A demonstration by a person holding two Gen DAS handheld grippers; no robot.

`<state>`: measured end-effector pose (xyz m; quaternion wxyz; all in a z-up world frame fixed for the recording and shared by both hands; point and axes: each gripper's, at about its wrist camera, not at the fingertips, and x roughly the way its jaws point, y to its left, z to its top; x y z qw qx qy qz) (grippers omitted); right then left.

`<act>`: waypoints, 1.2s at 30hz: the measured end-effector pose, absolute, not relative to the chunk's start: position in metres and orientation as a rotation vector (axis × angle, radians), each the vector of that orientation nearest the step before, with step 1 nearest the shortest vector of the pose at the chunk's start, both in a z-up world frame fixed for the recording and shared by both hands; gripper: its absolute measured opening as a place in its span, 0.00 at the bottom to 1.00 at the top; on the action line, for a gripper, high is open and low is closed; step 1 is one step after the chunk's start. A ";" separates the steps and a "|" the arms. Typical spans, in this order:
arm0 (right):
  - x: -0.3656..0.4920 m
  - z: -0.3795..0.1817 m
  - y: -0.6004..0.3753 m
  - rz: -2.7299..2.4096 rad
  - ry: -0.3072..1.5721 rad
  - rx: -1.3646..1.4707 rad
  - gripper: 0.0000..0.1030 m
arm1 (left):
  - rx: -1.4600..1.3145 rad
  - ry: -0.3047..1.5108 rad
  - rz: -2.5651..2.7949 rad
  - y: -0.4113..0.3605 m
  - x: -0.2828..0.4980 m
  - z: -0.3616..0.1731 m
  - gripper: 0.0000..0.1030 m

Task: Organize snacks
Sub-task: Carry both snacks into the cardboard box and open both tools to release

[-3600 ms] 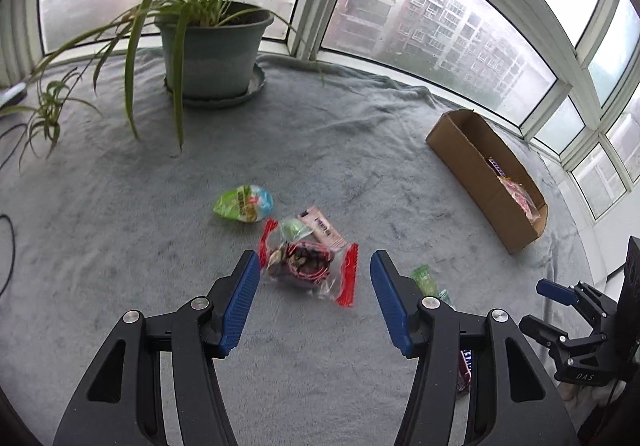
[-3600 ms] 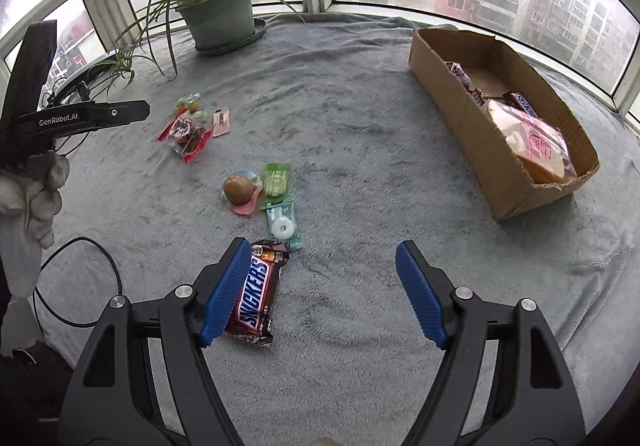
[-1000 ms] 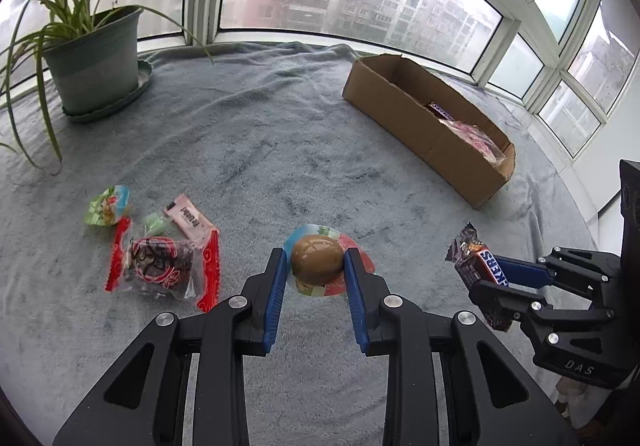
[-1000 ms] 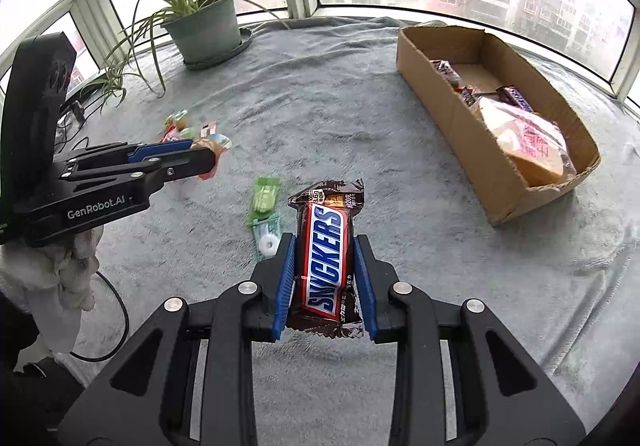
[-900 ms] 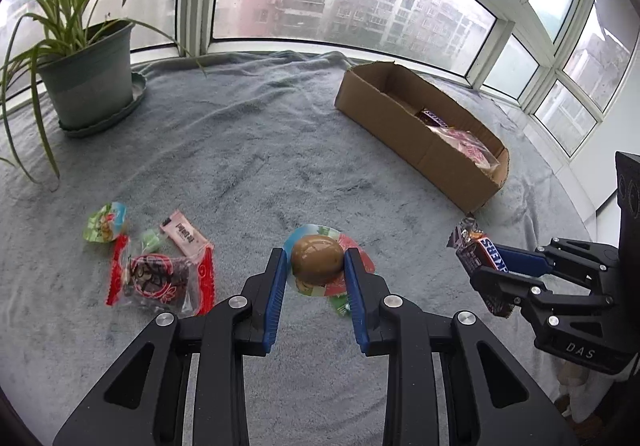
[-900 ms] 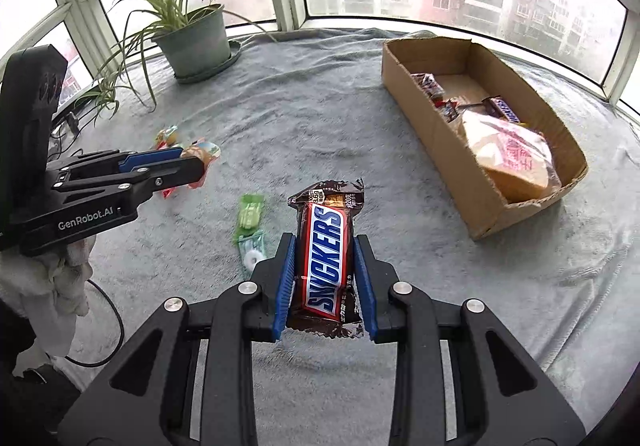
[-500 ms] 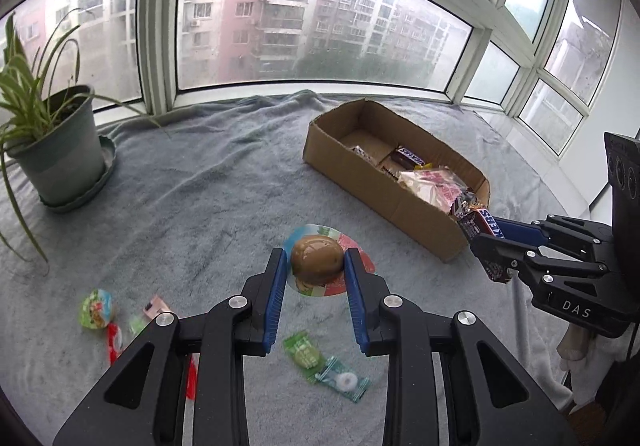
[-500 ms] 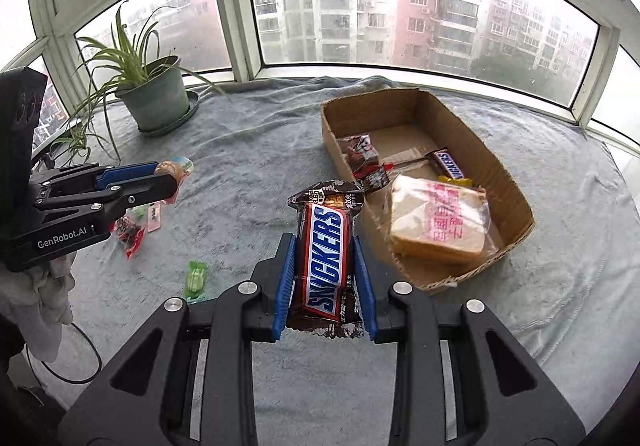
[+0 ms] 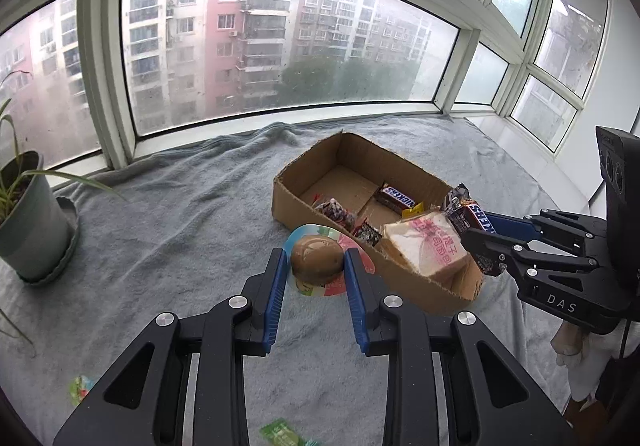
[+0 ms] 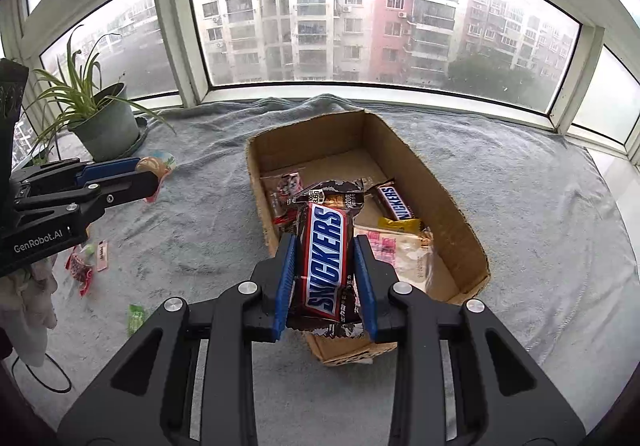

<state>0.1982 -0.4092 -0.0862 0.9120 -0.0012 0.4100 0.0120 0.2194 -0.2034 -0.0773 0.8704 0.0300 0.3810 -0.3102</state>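
Observation:
My left gripper (image 9: 316,264) is shut on a round brown snack in a colourful wrapper (image 9: 317,260), held in the air just left of the cardboard box (image 9: 294,206). My right gripper (image 10: 325,266) is shut on a Snickers bar (image 10: 325,256), lifted over the near end of the box (image 10: 452,206). In the left wrist view the right gripper (image 9: 476,234) hangs with the bar (image 9: 470,216) above the box's right end. Inside the box lie another Snickers (image 10: 395,202), a wrapped bread slice (image 9: 426,250) and small packets (image 10: 286,188).
A grey blanket (image 10: 540,226) covers the window ledge. A potted plant (image 10: 106,126) stands at the far left. Loose snacks stay on the blanket: a red packet (image 10: 82,264), a pink one (image 10: 102,250), green sweets (image 10: 135,316) (image 9: 282,432). Windows ring the ledge. A cable (image 10: 38,374) loops at left.
Both grippers have travelled right and upward toward the box with their snacks still clamped. The box now fills the middle of both views, and the loose snacks have slid to the lower left.

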 end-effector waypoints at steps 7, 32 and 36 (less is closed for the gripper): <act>0.218 -0.096 -0.433 -0.022 0.864 -0.007 0.29 | 0.076 0.809 -0.672 -0.232 0.243 -0.080 0.27; 0.275 -0.133 -0.461 -0.051 0.935 -0.001 0.29 | 0.117 0.882 -0.688 -0.301 0.289 -0.108 0.27; 0.274 -0.131 -0.460 -0.058 0.929 -0.021 0.40 | 0.115 0.894 -0.683 -0.302 0.289 -0.110 0.30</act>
